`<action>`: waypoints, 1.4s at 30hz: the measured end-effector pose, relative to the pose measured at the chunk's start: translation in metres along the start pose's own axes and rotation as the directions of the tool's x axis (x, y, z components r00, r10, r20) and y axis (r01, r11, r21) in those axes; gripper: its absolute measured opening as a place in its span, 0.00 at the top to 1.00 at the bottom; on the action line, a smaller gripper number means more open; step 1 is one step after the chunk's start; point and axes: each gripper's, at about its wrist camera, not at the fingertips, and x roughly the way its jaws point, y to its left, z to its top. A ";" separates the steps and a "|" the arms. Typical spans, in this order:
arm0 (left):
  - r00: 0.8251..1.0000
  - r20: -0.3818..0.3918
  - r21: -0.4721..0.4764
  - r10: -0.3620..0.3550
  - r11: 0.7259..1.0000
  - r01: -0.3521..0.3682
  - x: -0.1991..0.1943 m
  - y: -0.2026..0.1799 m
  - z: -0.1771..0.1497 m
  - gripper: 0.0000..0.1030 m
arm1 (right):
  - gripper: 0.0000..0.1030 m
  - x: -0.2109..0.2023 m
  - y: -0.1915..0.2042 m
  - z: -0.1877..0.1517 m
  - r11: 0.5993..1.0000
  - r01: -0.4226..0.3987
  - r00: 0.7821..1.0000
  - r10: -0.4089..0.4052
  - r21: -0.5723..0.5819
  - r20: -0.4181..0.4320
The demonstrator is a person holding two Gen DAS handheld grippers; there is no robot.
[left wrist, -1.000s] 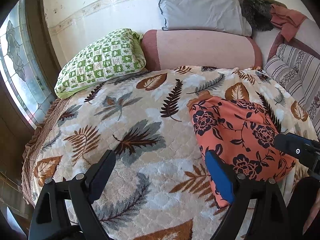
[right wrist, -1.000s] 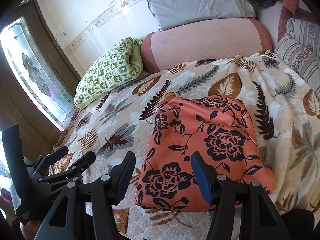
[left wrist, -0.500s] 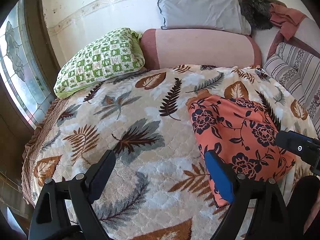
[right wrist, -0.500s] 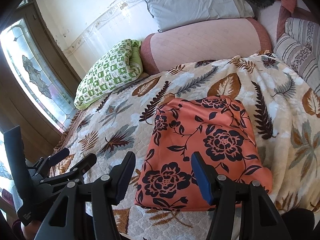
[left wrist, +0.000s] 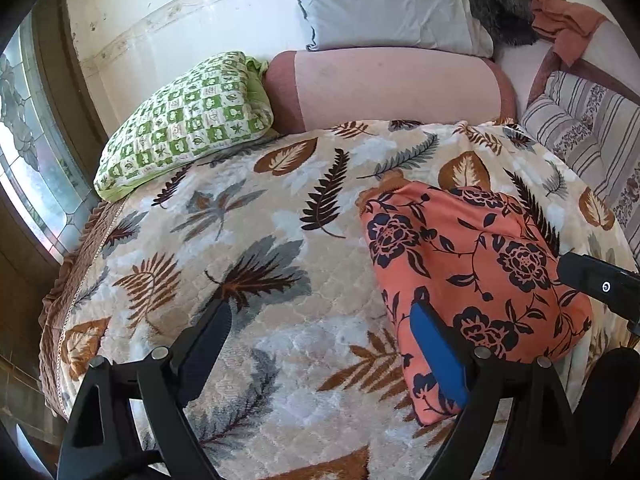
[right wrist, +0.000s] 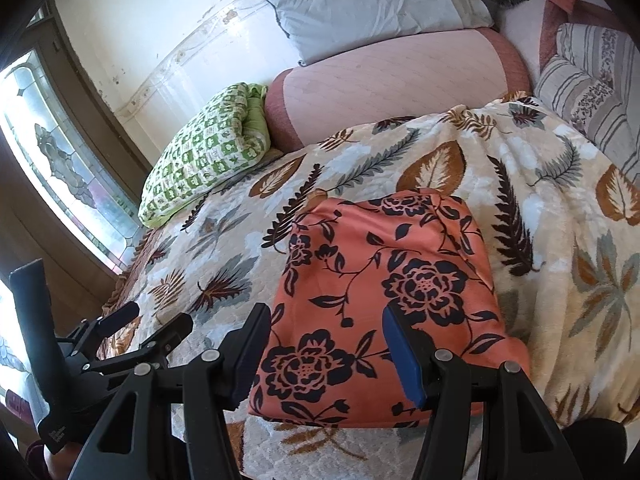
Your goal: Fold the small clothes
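One garment under inspection: an orange cloth [right wrist: 384,292] printed with dark navy roses, leaves and trailing stems. It is lying folded into a compact, roughly rectangular packet, flat on the leaf-patterned bedspread [right wrist: 560,208], near the bed's front edge. Its upper surface is sitting smooth, with slight puckering along the far edge. The near edge is showing stacked layers. In the left wrist view the same cloth [left wrist: 472,264] is lying to the right, its corners rounded.
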 end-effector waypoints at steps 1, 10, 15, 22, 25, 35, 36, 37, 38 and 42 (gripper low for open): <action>1.000 -0.003 0.003 -0.003 1.000 0.003 0.002 -0.002 0.001 0.12 | 0.40 0.000 -0.002 0.000 1.000 0.001 1.000 -0.001 0.003 0.001; 0.999 -0.039 0.038 -0.025 0.999 0.027 0.021 -0.026 0.006 0.12 | 0.40 0.000 -0.035 0.007 0.997 0.033 0.999 -0.033 0.064 0.006; 0.998 -0.050 0.063 -0.039 0.997 0.042 0.030 -0.040 0.011 0.12 | 0.40 -0.001 -0.052 0.011 0.995 0.050 0.999 -0.051 0.091 0.011; 0.996 -0.074 0.080 -0.046 0.995 0.052 0.042 -0.052 0.012 0.12 | 0.40 0.001 -0.073 0.012 0.989 0.069 0.998 -0.070 0.133 0.006; 0.996 -0.081 0.083 -0.047 0.995 0.054 0.046 -0.054 0.013 0.12 | 0.40 0.004 -0.081 0.013 0.986 0.074 0.997 -0.075 0.147 -0.002; 0.993 -0.103 0.095 -0.049 0.994 0.059 0.059 -0.063 0.015 0.12 | 0.40 0.015 -0.098 0.013 0.980 0.079 0.997 -0.076 0.181 -0.020; 0.993 -0.104 0.095 -0.050 0.994 0.060 0.060 -0.064 0.015 0.12 | 0.40 0.015 -0.099 0.013 0.980 0.079 0.997 -0.076 0.185 -0.021; 0.993 -0.106 0.095 -0.050 0.994 0.061 0.061 -0.064 0.015 0.12 | 0.40 0.016 -0.100 0.013 0.979 0.079 0.997 -0.076 0.187 -0.022; 0.993 -0.108 0.095 -0.051 0.994 0.062 0.063 -0.065 0.016 0.12 | 0.40 0.017 -0.101 0.013 0.979 0.079 0.997 -0.076 0.189 -0.022; 0.991 -0.119 0.093 -0.056 0.993 0.068 0.068 -0.065 0.016 0.12 | 0.35 0.022 -0.107 0.014 0.976 0.075 0.997 -0.070 0.203 -0.031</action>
